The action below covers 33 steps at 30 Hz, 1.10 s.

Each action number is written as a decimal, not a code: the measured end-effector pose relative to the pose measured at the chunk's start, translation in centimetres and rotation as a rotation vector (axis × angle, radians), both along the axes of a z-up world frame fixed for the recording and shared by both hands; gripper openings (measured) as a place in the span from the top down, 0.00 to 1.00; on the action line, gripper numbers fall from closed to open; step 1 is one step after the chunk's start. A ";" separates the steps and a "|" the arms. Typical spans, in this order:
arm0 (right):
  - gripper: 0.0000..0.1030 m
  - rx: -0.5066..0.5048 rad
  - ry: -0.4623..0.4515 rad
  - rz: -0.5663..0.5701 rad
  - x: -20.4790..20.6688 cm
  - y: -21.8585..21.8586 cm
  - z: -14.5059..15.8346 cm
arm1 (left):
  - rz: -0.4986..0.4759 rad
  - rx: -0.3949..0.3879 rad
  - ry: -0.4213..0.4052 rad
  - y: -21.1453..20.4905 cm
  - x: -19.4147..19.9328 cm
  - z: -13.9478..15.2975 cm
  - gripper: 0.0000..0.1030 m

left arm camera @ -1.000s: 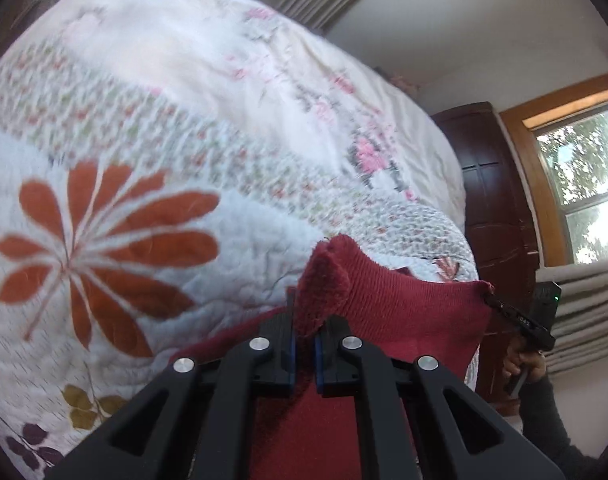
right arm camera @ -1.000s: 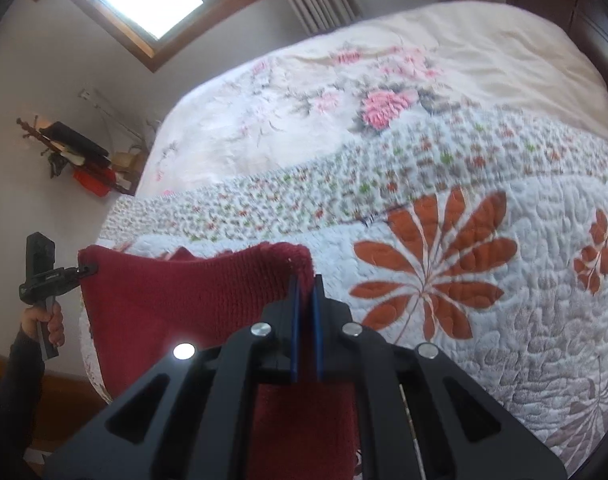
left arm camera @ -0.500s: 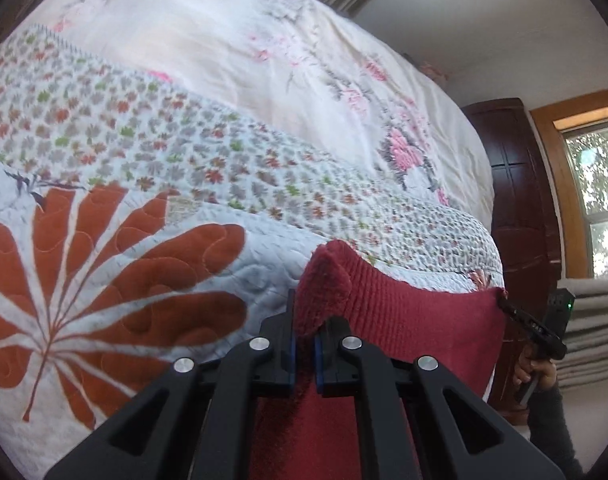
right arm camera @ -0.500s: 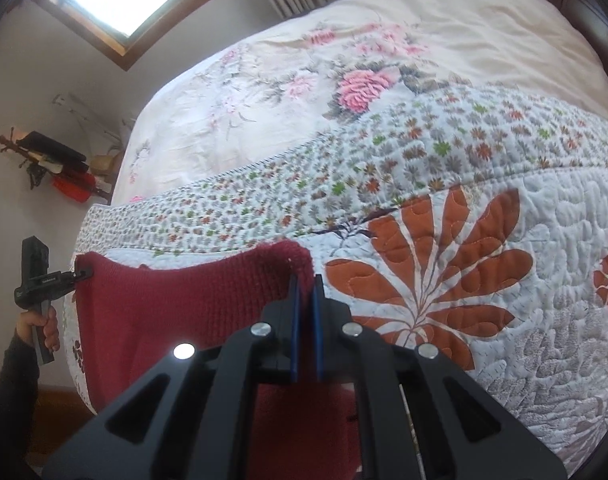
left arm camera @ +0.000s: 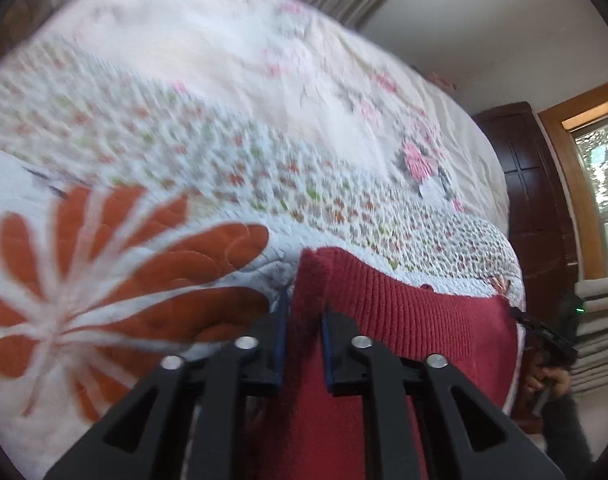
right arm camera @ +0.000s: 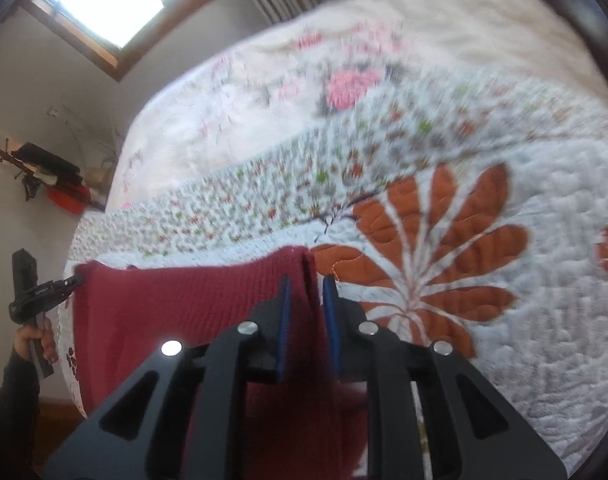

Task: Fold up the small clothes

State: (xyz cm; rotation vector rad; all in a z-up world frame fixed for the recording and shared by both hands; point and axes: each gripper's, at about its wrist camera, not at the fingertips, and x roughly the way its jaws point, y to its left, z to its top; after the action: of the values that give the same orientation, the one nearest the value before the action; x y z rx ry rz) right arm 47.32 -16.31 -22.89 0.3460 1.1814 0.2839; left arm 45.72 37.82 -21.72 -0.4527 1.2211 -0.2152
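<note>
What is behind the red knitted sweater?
Behind the red knitted sweater lies the white quilted bedspread with orange flowers. The part of the bedspread right behind the sweater is covered, so it cannot be seen.

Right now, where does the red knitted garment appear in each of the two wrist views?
Left wrist view: the red knitted garment fills the lower centre and right, one corner between the left gripper fingers.
Right wrist view: it lies lower left to centre, one corner between the right gripper fingers.
Shared landmark: the orange flower on the quilt.

Black grippers [left arm camera: 304,320], blue-lined jaws, dark sleeve [right arm camera: 12,392]
</note>
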 end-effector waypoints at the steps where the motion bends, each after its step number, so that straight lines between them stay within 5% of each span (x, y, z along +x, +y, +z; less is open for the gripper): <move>1: 0.84 0.011 -0.027 0.005 -0.9 -0.1 1.0 | 0.003 0.028 -0.035 -0.1 -0.8 1.3 0.83; 4: 0.83 0.037 -0.055 0.042 -4.0 -0.1 2.7 | -0.042 -0.012 -0.135 -1.4 -4.2 5.2 0.83; 8: 0.83 0.003 -0.017 -0.007 -8.8 -1.3 1.8 | -0.129 -0.120 -0.188 -4.8 -9.4 6.5 0.78; 12: 0.77 0.001 0.044 0.006 -11.4 -1.3 -0.2 | -0.178 -0.079 -0.145 -7.4 -12.2 4.0 0.70; 15: 1.00 -0.032 0.059 0.052 -11.8 -0.8 -0.8 | -0.173 -0.013 -0.080 -7.9 -12.5 1.0 0.70; 18: 1.00 -0.167 0.094 0.002 -11.9 -2.4 -1.8 | -0.131 -0.015 -0.027 -7.5 -12.2 -1.2 0.73; 20: 1.00 -0.113 0.122 -0.037 -12.3 -4.0 -2.5 | -0.111 -0.036 -0.021 -7.2 -12.1 -1.5 0.73; 22: 1.00 -0.018 0.041 -0.017 -12.9 -3.8 -0.6 | -0.115 -0.027 -0.025 -7.4 -12.3 -1.3 0.73; 24: 0.94 0.039 -0.049 0.057 -12.6 -1.8 1.8 | -0.114 -0.030 -0.053 -7.3 -12.7 -0.3 0.71; 27: 0.61 0.048 -0.014 0.143 -11.3 1.5 0.8 | -0.110 -0.057 -0.119 -7.8 -13.5 1.6 0.64; 30: 0.84 -0.139 0.026 0.257 -11.7 3.7 -2.1 | -0.118 -0.017 -0.132 -9.0 -13.8 1.9 0.54; 31: 0.84 -0.183 0.048 0.256 -12.0 3.3 -3.0 | -0.119 0.020 -0.109 -9.1 -13.7 1.3 0.54; 33: 0.94 -0.156 0.125 0.185 -12.6 0.4 -4.7 | -0.112 0.089 -0.050 -9.3 -13.3 -0.4 0.55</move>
State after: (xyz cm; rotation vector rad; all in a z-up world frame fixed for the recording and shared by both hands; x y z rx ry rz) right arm 34.73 -15.91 -27.58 0.1187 1.3527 0.3324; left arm 32.38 28.51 -22.14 -0.3005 1.2029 -0.2656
